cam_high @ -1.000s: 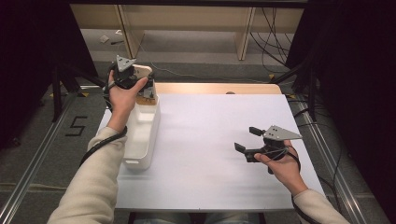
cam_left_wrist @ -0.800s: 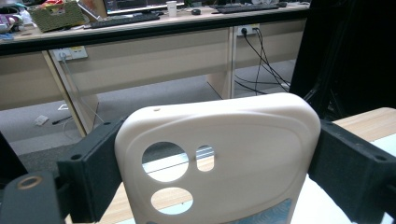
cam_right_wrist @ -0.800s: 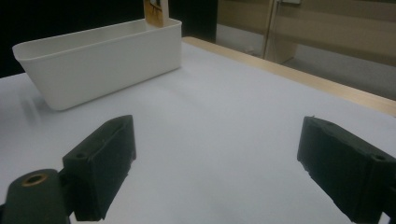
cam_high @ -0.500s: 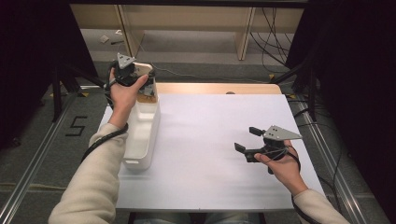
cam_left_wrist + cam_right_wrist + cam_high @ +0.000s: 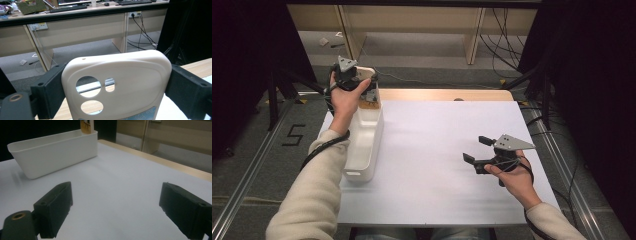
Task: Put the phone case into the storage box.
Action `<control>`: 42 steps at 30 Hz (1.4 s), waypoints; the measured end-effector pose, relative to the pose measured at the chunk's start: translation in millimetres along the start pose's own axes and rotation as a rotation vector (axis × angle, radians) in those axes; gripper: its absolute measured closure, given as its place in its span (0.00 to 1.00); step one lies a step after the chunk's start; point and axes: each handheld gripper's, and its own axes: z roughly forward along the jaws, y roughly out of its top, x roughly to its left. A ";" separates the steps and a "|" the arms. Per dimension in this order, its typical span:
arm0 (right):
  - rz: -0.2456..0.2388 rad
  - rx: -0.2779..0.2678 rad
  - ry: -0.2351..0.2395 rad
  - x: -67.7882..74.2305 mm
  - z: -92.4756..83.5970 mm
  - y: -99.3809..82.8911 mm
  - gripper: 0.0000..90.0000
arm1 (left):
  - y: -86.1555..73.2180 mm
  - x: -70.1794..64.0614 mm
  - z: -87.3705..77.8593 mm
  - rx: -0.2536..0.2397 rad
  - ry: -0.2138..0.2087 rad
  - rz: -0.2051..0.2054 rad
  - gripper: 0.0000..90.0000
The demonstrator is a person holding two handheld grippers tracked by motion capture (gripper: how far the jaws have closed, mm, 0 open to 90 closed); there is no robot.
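My left gripper [image 5: 358, 79] is up over the far end of the white bin [image 5: 354, 162], shut on a cream phone case [image 5: 366, 74]. In the left gripper view the phone case [image 5: 125, 75] stands upright with its camera cut-outs showing. The black jaws press on its left and right edges around the left gripper [image 5: 117, 95]. Over the white table sheet at the right hangs my right gripper [image 5: 476, 149], open with nothing between its jaws. The right gripper view shows that gripper [image 5: 116, 205] wide open above the bare sheet, with the bin [image 5: 55, 152] farther off.
A brown and yellow item [image 5: 370, 98] stands at the bin's far end, just below the held case. The white sheet [image 5: 437, 150] covers a wooden table [image 5: 442, 94]. Desks and cables lie beyond the far edge.
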 end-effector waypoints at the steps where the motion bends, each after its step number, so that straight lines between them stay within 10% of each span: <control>1: 0.000 0.000 0.000 -0.1 0.0 -0.1 0.14 | -0.3 0.3 0.4 0.001 0.002 -0.003 0.11; 42: 0.002 0.001 0.005 0.2 0.9 -0.5 0.14 | -13.1 9.7 16.0 0.041 0.017 -0.019 0.11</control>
